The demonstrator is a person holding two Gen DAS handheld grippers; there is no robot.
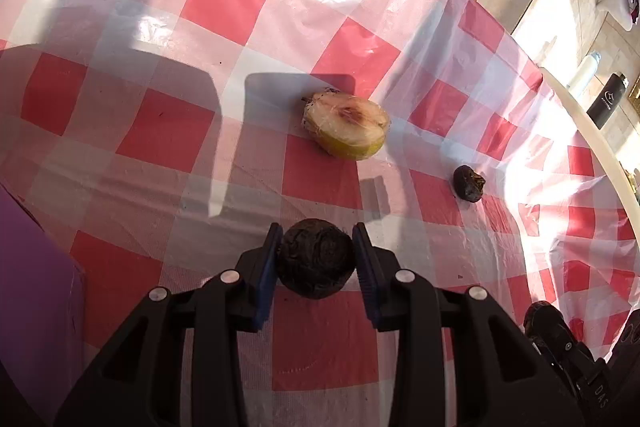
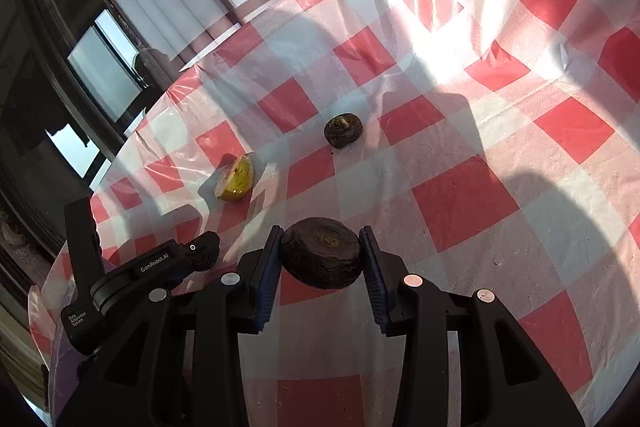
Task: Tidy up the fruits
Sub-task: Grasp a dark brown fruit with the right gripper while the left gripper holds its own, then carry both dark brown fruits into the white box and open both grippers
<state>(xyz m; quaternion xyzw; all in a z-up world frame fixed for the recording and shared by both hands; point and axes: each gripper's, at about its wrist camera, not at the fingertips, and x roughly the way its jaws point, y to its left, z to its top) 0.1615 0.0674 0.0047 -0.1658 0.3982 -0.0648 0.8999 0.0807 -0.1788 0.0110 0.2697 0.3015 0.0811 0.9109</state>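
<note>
I had a dark wrinkled fruit [image 1: 316,258] pinched between the blue pads of my left gripper [image 1: 315,255], and a second dark wrinkled fruit half [image 2: 323,257], cut face tilted up, pinched the same way in my right gripper [image 2: 322,255]. Each set of jaws was closed only as far as the fruit's width, both pads touching its sides, and each piece sat at the fingertips, low over the checked tablecloth [image 1: 168,131]; I could not tell whether either was lifted or resting on the cloth.

To carry this step well, I judged I should keep the squeeze light, since shrivelled skins looked soft and likely to dent or slip, and lift straight up before moving sideways, keeping the two tools apart because they were close together near the table's edge.

Further out lay the wrapped pear half [image 1: 346,125], cut face up, near the middle of the cloth, and a small shrivelled dark fruit [image 1: 469,183] well apart to its right. A purple box edge [image 1: 36,267] showed at the left, possibly the place for sorting, though that was my guess.
</note>
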